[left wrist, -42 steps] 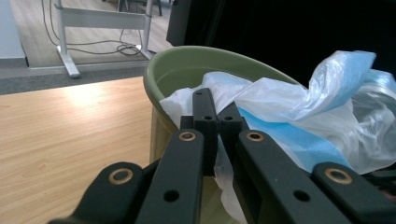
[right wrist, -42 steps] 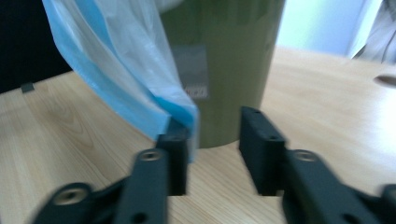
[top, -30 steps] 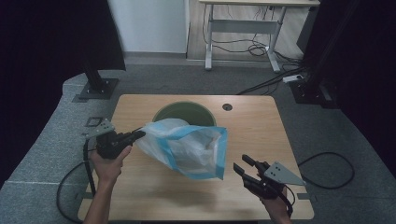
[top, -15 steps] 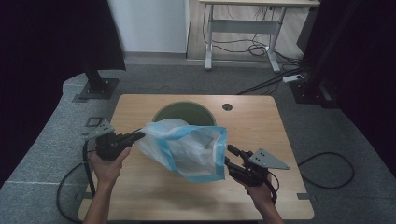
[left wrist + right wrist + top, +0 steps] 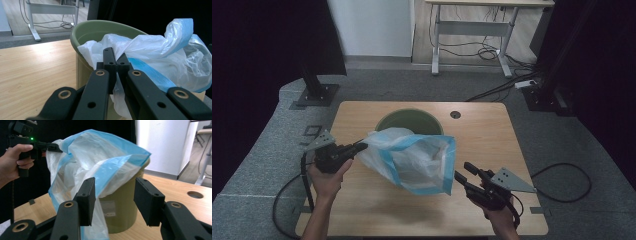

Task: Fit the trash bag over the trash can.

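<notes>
Two grippers work at a wooden tabletop (image 5: pixel 362 210) with a white and blue plastic bag (image 5: pixel 412 160) and a green bucket (image 5: pixel 409 120). At the left middle of the high view, the left gripper (image 5: pixel 361 146) has its fingers pressed together on the left edge of the bag and holds it up in the air, in front of the bucket. In the left gripper view the same fingers (image 5: pixel 110 58) pinch the thin white plastic, with the bucket rim just behind. At the lower right of the high view, the right gripper (image 5: pixel 464 175) is just beside the right blue edge of the bag; I cannot tell if it touches. In the right gripper view its fingers (image 5: pixel 86 200) are spread apart and pinch nothing, and the bag hangs before them over the bucket.
</notes>
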The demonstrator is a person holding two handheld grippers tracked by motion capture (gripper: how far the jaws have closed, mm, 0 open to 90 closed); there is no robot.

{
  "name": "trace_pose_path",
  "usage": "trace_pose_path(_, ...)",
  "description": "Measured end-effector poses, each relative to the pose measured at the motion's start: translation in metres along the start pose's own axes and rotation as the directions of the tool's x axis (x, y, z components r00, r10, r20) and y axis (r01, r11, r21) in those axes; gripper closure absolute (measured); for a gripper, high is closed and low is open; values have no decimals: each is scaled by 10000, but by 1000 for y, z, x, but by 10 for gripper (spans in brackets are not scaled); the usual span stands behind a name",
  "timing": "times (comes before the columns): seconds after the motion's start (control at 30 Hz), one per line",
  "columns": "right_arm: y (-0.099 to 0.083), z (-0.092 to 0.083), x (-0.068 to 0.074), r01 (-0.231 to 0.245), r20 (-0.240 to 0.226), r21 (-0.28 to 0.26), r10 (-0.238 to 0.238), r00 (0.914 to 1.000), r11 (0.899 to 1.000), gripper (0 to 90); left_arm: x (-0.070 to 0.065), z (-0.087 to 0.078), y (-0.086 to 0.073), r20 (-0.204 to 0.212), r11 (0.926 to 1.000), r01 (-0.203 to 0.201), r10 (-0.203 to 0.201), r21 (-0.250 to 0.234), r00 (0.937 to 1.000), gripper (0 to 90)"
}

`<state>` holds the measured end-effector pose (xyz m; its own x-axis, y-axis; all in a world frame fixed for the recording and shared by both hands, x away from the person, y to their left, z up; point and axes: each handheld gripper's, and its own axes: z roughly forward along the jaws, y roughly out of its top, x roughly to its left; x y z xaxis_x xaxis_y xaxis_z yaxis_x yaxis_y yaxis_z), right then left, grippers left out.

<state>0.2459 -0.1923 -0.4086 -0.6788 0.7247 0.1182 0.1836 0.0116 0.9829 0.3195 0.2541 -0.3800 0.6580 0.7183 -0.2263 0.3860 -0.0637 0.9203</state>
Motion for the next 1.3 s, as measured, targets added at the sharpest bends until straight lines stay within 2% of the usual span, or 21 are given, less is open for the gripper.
trace_pose_path(0.23,4,13,13,-62,-342,149,67,9994,9999,507,-2,1,-1,16,10000,-89,89,-16,10000,899)
trace_pose_path(0.37,3,23,16,-58,9,647,57,10000,9979,519,-2,2,-3,22,9999,-147,147,47,9999,899)
trace_pose_path(0.43,1,29,14,-187,45,829,184,9998,9964,589,-2,2,-5,6,9999,-153,153,48,9999,899)
trace_pose_path(0.53,-4,37,6,-503,-363,922,538,9979,9945,798,-1,1,-6,-161,9998,-173,174,85,9997,899)
trace_pose_path(0.6,-6,43,1,-611,-512,918,660,9965,9939,889,0,1,-7,-364,9995,-281,287,165,9989,899)
trace_pose_path(0.7,-8,47,-3,-378,-455,942,423,9981,9948,890,1,-1,-7,-702,9987,-463,478,219,9964,899)
trace_pose_path(0.8,-12,51,-7,-102,-271,1261,137,9995,9920,891,4,-1,-6,-833,9988,-440,455,201,9955,900)
trace_pose_path(0.93,-21,55,-19,-362,69,1572,355,9993,9869,891,5,0,-6,-871,9990,-389,407,220,9954,900)
trace_pose_path(1.1,-22,45,-22,-936,-245,993,965,9950,9906,871,3,0,-9,-794,9988,-442,459,230,9958,900)
trace_pose_path(1.17,-19,37,-18,-888,-76,754,896,9960,9932,742,3,0,-9,-749,9989,-415,429,208,9963,900)
trace_pose_path(1.23,-18,26,-14,-815,54,596,814,9967,9949,727,3,0,-10,-717,9990,-403,417,201,9966,899)
trace_pose_path(1.3,-17,17,-7,-694,-133,527,702,9974,9962,697,3,0,-10,-702,9990,-402,414,187,9967,899)
